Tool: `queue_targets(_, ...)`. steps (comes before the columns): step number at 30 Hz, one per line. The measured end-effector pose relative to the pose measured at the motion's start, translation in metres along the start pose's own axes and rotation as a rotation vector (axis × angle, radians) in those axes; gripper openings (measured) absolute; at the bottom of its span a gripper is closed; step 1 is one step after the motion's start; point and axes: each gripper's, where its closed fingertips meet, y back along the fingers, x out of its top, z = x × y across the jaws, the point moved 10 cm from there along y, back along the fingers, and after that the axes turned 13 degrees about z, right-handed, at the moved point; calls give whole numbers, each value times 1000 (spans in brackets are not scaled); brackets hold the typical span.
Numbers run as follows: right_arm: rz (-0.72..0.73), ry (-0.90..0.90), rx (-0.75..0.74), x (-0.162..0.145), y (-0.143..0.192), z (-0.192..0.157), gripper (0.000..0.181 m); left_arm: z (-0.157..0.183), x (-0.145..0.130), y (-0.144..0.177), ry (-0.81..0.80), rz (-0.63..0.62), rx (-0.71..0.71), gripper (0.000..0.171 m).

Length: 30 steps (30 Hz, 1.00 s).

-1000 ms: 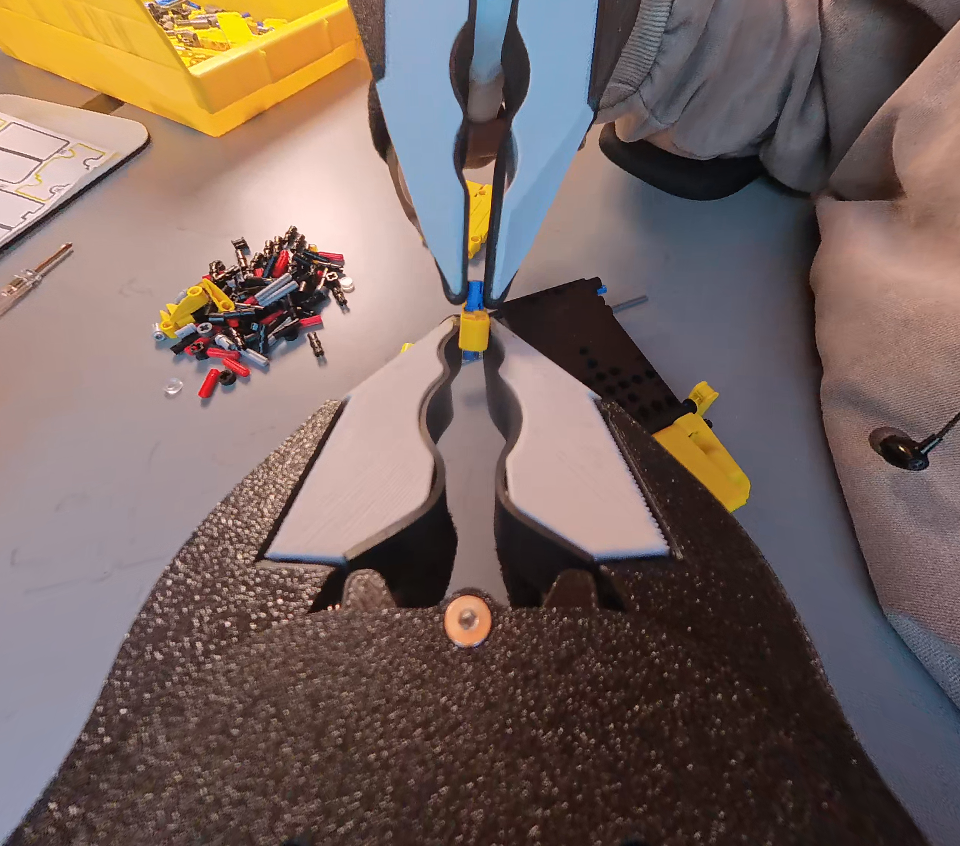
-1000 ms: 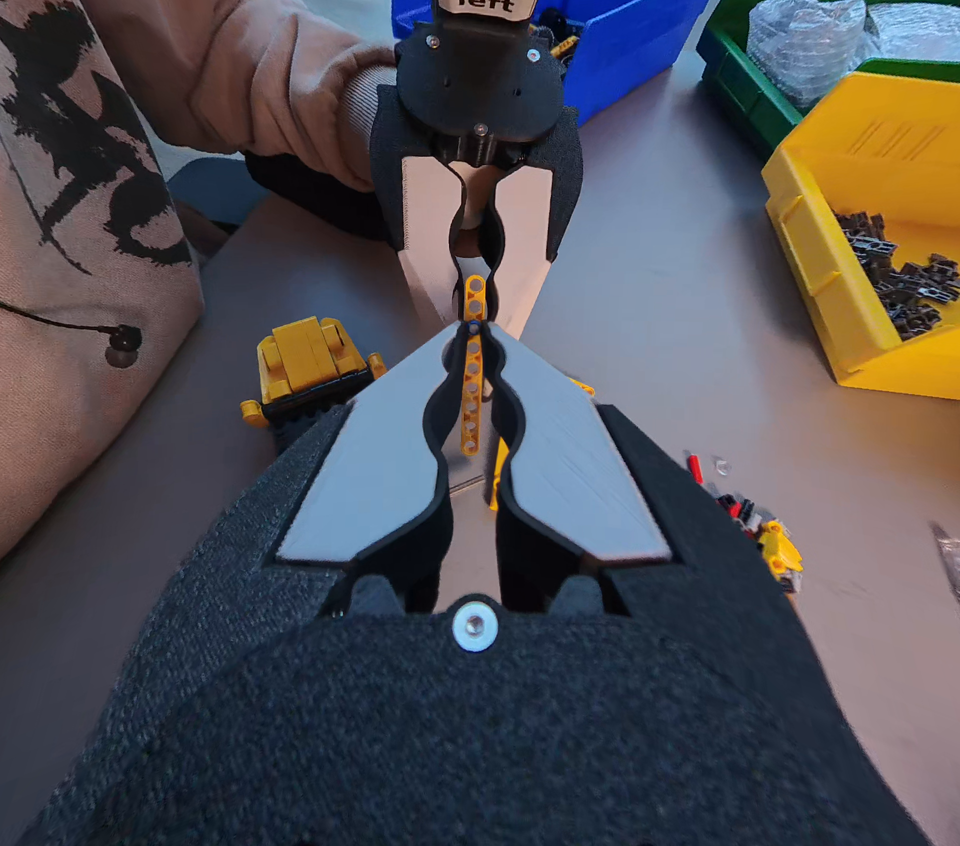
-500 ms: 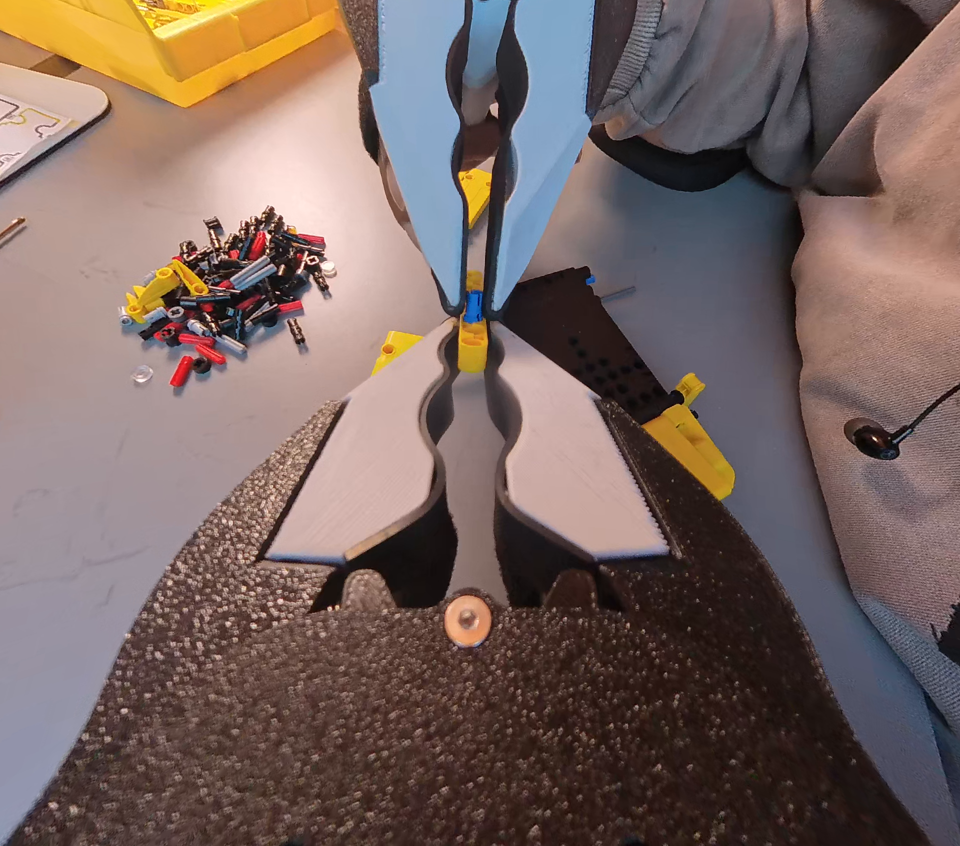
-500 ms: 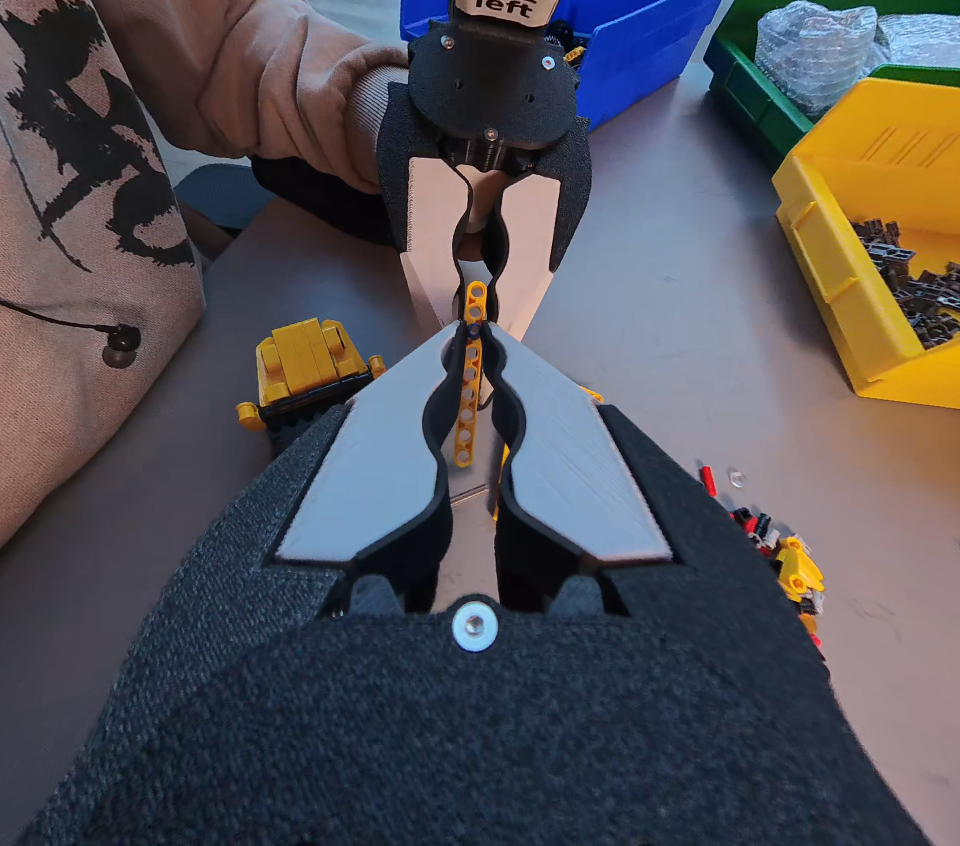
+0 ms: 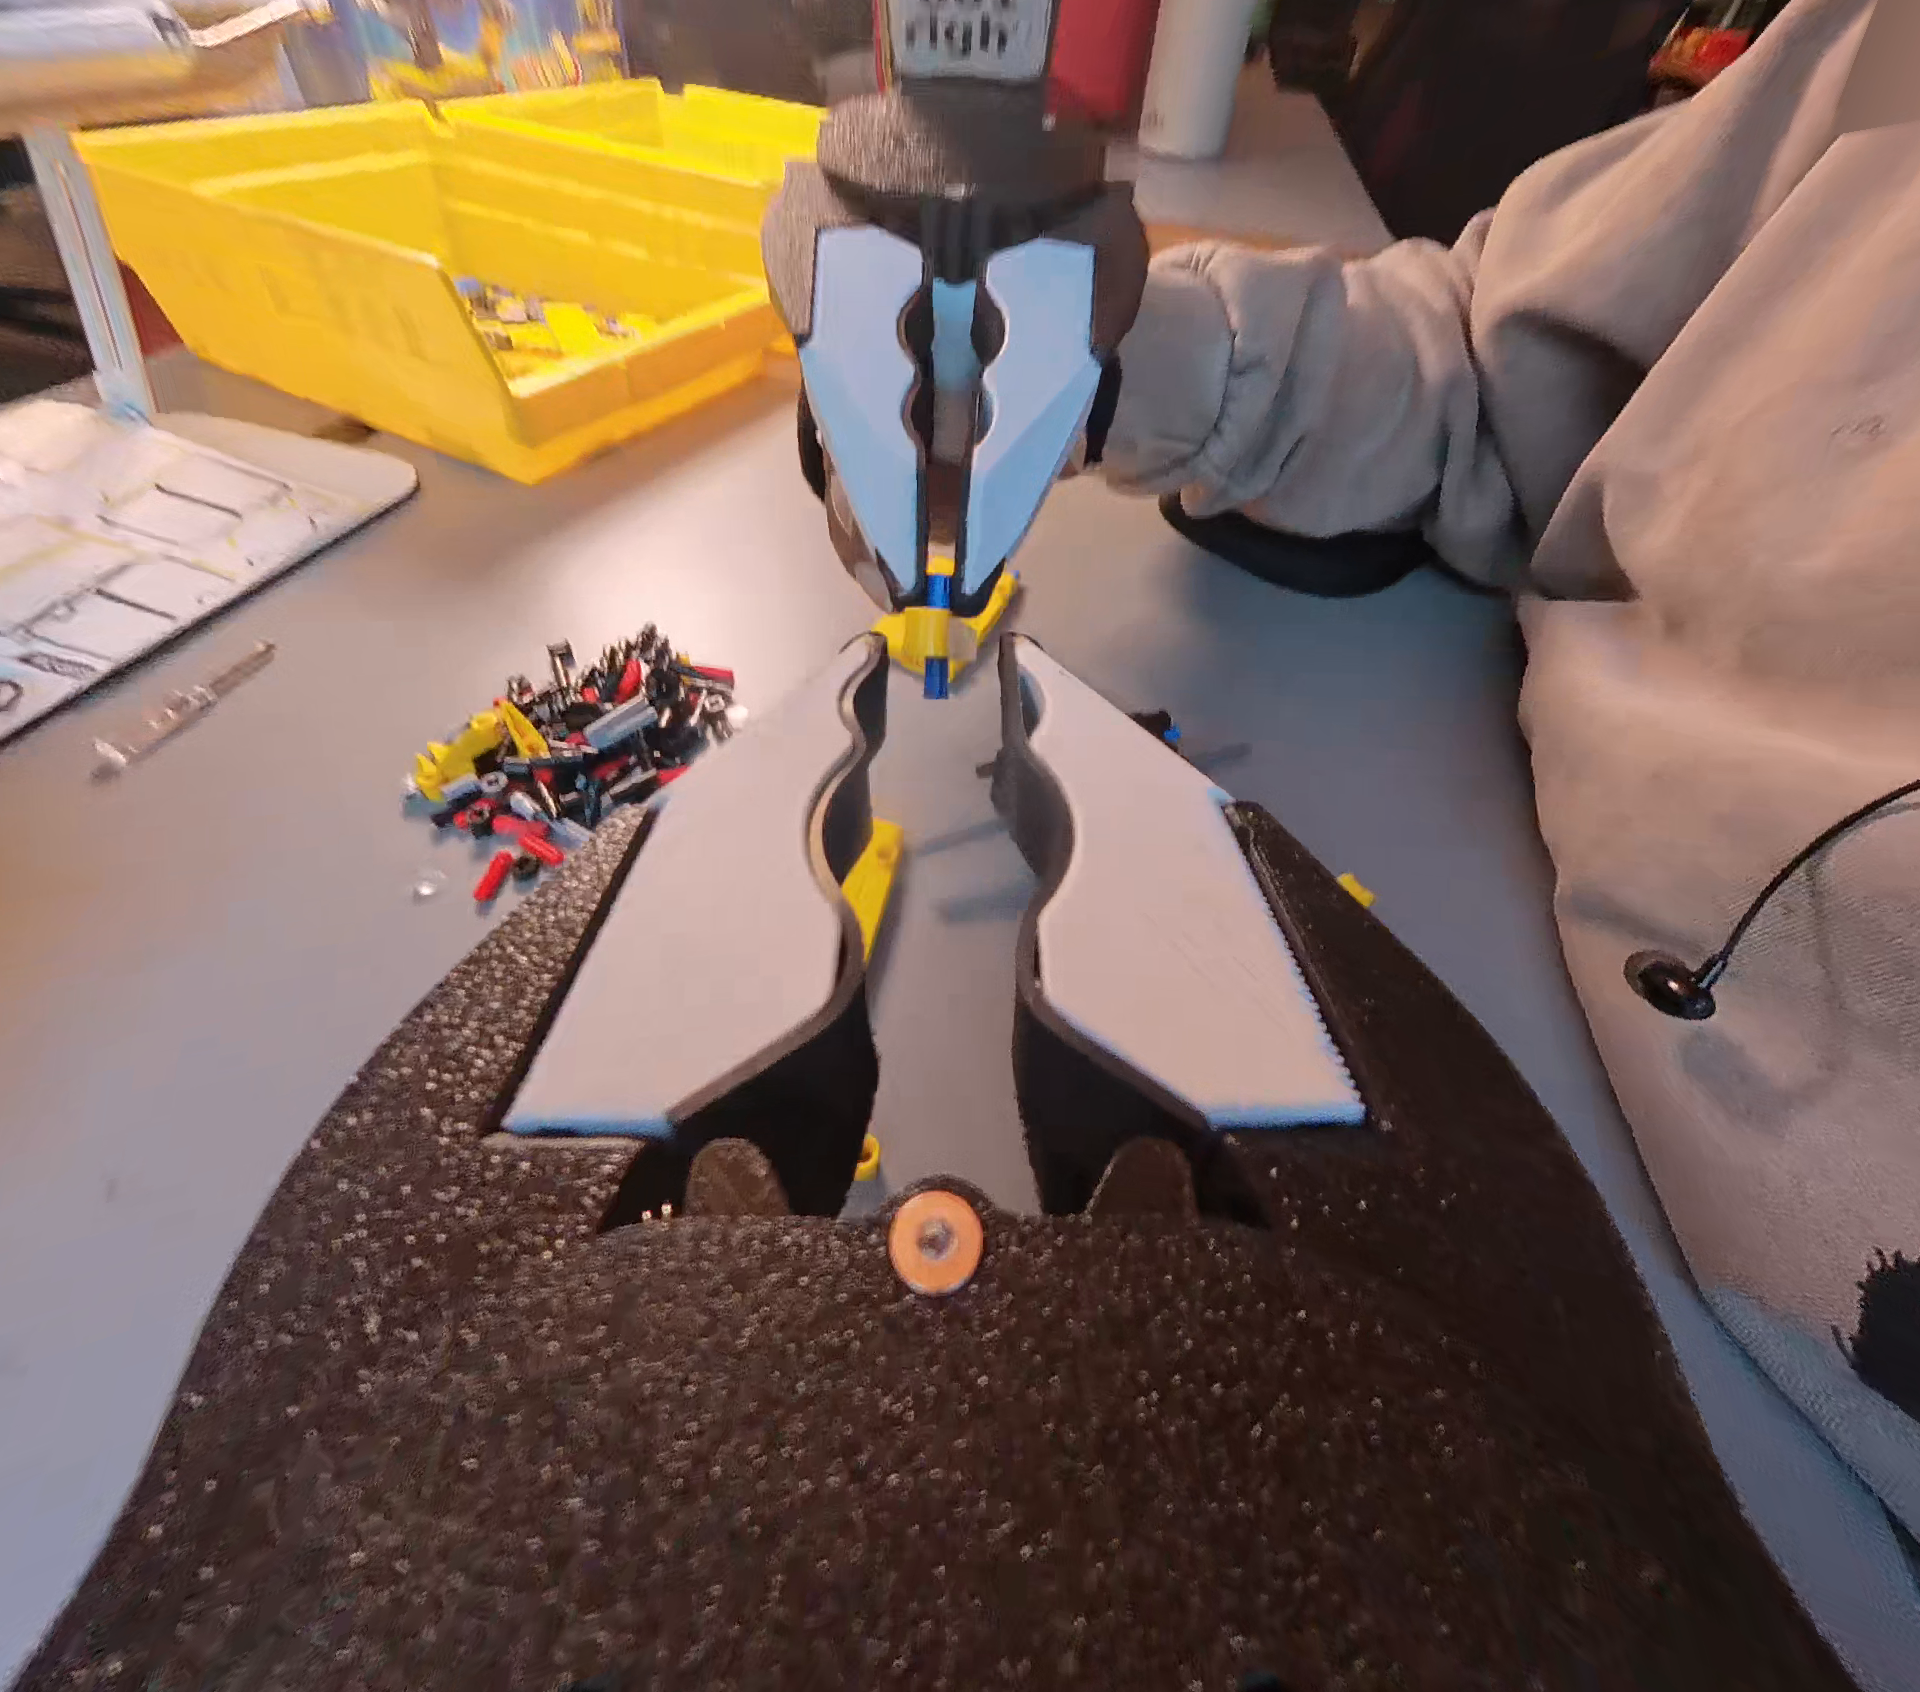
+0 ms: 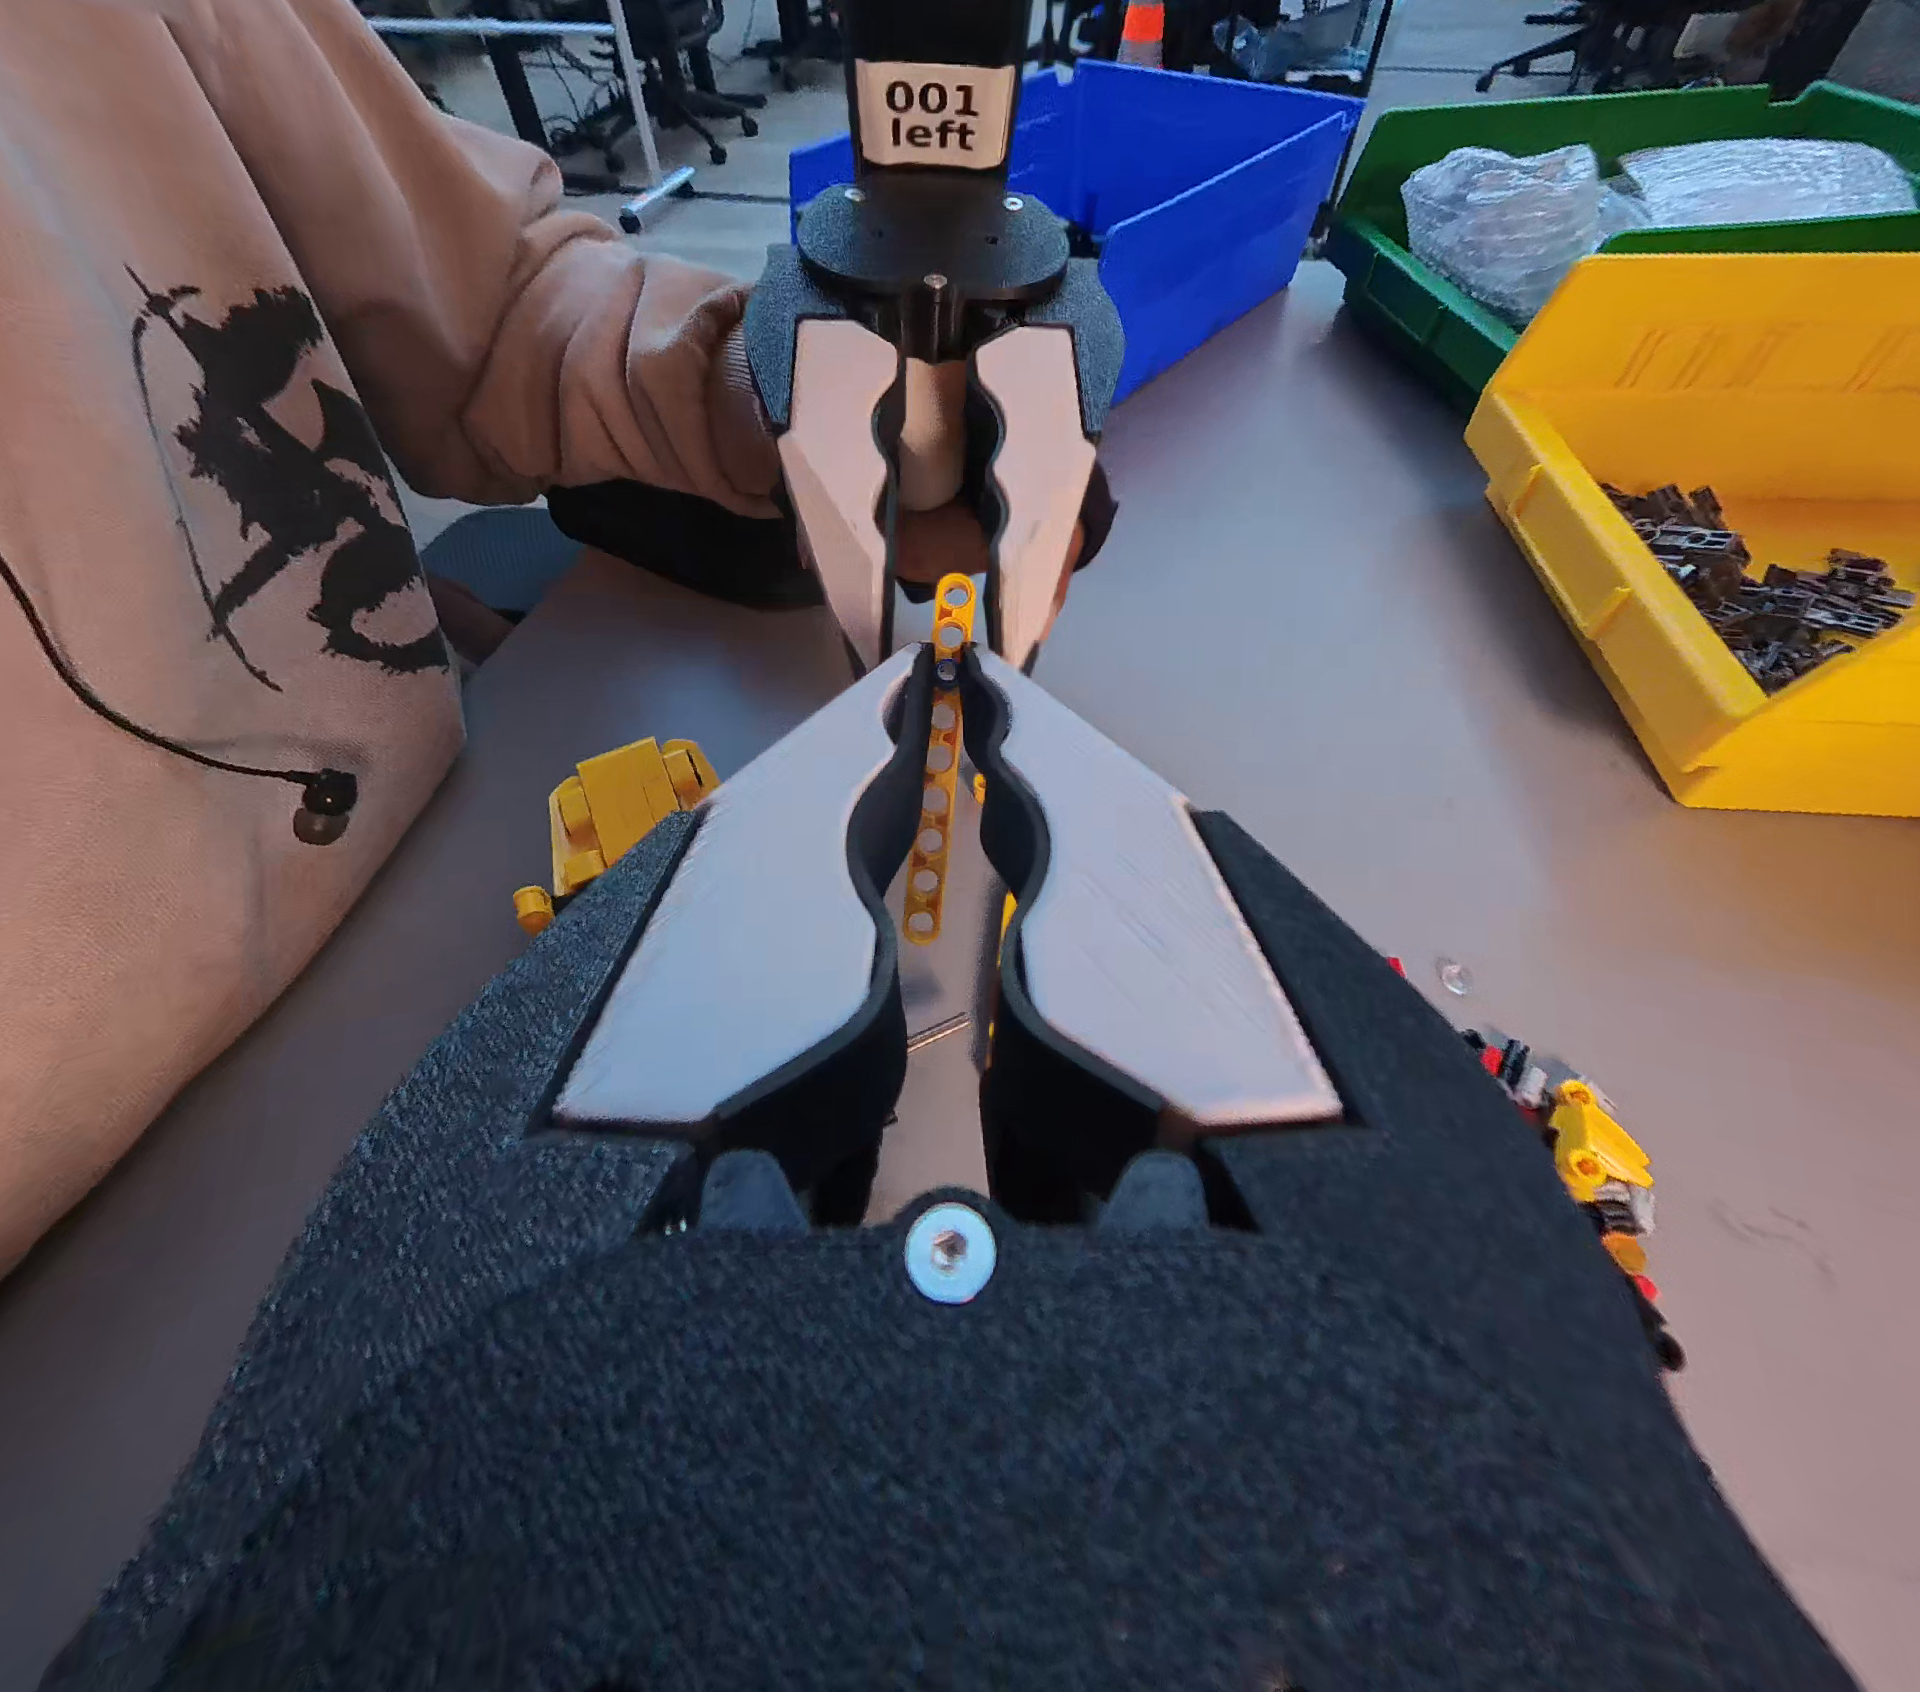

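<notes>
Yellow perforated beam (image 6: pixel 940 769) with a blue pin (image 5: pixel 938 603), mid-frame in both views, raised above the grey table (image 6: pixel 1299 707). Pinched at its upper end between the closed tips of the right gripper (image 6: pixel 943 655); lower end hanging free between that gripper's fingers. Just opposite, tip to tip, left gripper (image 5: pixel 940 655) spread apart, holding nothing, tips either side of the beam's end. Pile of small red, black and yellow parts (image 5: pixel 582 749) at left of the left wrist view. Yellow bin (image 5: pixel 436 292) at upper left. Blue bin (image 6: pixel 1195 208), green bin (image 6: pixel 1455 292) and yellow bin of dark parts (image 6: pixel 1662 603) at right of the right wrist view. Yellow-and-black brick model (image 6: pixel 613 811) at left centre. Beige sleeve (image 5: pixel 1351 375) behind.
</notes>
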Motion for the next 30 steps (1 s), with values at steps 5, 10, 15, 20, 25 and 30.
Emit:
queue_targets(5,27,-29,35,-1,-5,-3,3,3,2,1,-12,-8,-24,6)
queue_targets(10,55,-35,38,3,-5,-5,2,4,7,3,29,-7,-26,6)
queue_targets(15,161,-164,22,-1,-2,3,1,0,6,2,84,49,9,7)
queue_targets(20,247,-213,24,7,1,7,0,-3,14,2,132,112,13,6)
queue_targets(25,675,-252,-90,52,63,30,0,-11,-19,12,179,-10,91,6)
queue_targets(30,268,63,-173,58,59,-2,0,-16,-3,7,165,88,91,7)
